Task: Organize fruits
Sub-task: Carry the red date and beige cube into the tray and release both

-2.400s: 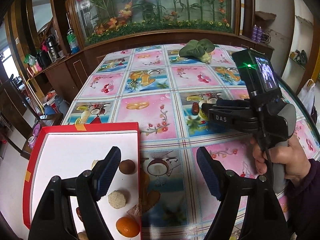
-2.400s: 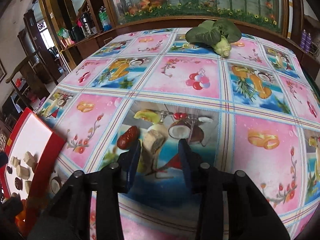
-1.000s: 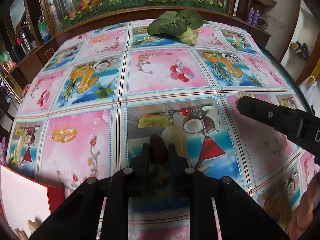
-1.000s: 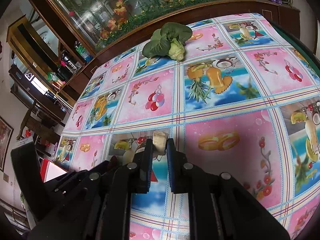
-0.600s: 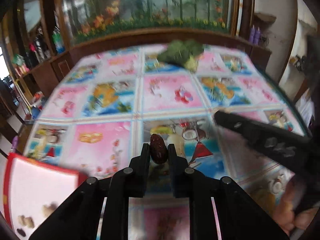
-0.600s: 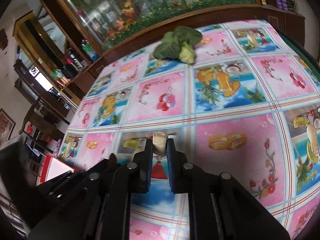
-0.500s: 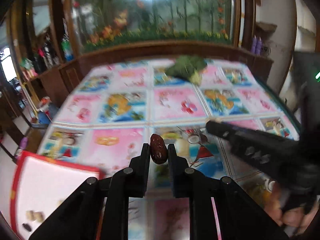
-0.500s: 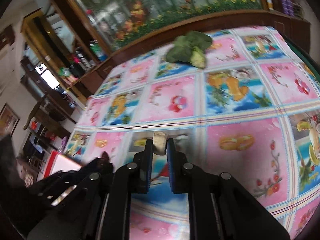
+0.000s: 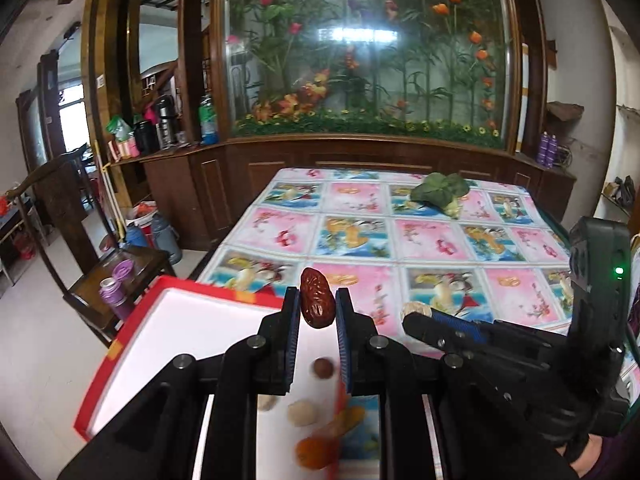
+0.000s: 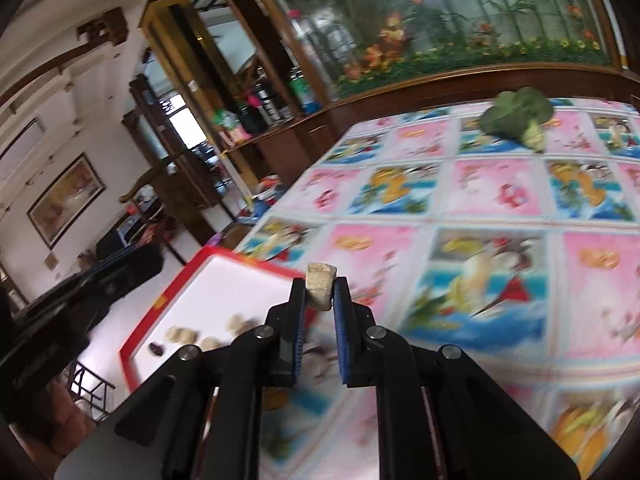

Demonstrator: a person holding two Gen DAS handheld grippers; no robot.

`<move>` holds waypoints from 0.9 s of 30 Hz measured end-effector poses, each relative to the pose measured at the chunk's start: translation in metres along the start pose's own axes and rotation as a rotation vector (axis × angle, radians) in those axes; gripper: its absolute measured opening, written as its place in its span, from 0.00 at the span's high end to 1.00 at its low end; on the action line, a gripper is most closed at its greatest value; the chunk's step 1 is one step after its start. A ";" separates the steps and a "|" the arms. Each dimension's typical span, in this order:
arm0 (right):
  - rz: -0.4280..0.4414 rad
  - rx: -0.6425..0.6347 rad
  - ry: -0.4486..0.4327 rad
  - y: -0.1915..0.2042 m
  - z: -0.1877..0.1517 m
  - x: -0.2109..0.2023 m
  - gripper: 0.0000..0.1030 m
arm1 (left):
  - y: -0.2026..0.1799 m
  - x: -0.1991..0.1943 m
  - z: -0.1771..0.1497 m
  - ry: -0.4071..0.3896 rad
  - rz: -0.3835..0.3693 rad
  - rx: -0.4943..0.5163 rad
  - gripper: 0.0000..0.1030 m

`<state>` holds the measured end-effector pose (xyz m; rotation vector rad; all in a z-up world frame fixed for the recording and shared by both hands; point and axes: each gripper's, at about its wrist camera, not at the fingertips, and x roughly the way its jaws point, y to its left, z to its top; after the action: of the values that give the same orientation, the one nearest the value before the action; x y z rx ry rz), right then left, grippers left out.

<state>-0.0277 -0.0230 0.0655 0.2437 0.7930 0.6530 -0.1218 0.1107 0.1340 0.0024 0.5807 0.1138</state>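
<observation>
Red date: wrinkled, dark red-brown; pinched upright between the jaws of the left gripper; held in the air above the near end of the tray, top poking above the jaw tips
Left gripper: black with blue pads; jaws pressed onto the date from both sides; seen also at the left edge of the right wrist view, blurred
Beige chunk: pale, rough, block-like; clamped between the jaws of the right gripper; raised over the table near the tray's right edge
Right gripper: jaws drawn close, pinching the chunk at their tips; in the left wrist view lies just right of the left gripper, a pale bit showing at its tip
Tray: red rim, white inside; sits at the table's near left corner
Tray contents: small brown round fruit, pale round piece, orange fruit, all blurred; in the right wrist view several beige pieces and one dark piece
Table: covered by a pink and blue fruit-print cloth
Leafy green vegetable: lies at the far side of the table, well apart from both grippers
</observation>
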 end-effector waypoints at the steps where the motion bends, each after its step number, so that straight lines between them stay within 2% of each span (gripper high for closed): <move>1: 0.008 -0.008 0.006 0.007 -0.003 0.002 0.85 | 0.006 0.001 -0.003 0.004 0.008 -0.005 0.84; 11: 0.048 -0.118 0.113 0.074 -0.029 0.038 0.85 | 0.061 0.016 -0.030 0.061 0.088 -0.068 0.84; 16: 0.057 -0.151 0.175 0.090 -0.042 0.058 0.85 | 0.080 0.025 -0.046 0.098 0.113 -0.080 0.84; 27: 0.046 -0.201 0.242 0.113 -0.059 0.078 0.85 | 0.099 0.038 -0.066 0.156 0.128 -0.108 0.84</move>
<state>-0.0810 0.1113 0.0289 -0.0014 0.9478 0.8107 -0.1372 0.2114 0.0615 -0.0751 0.7292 0.2712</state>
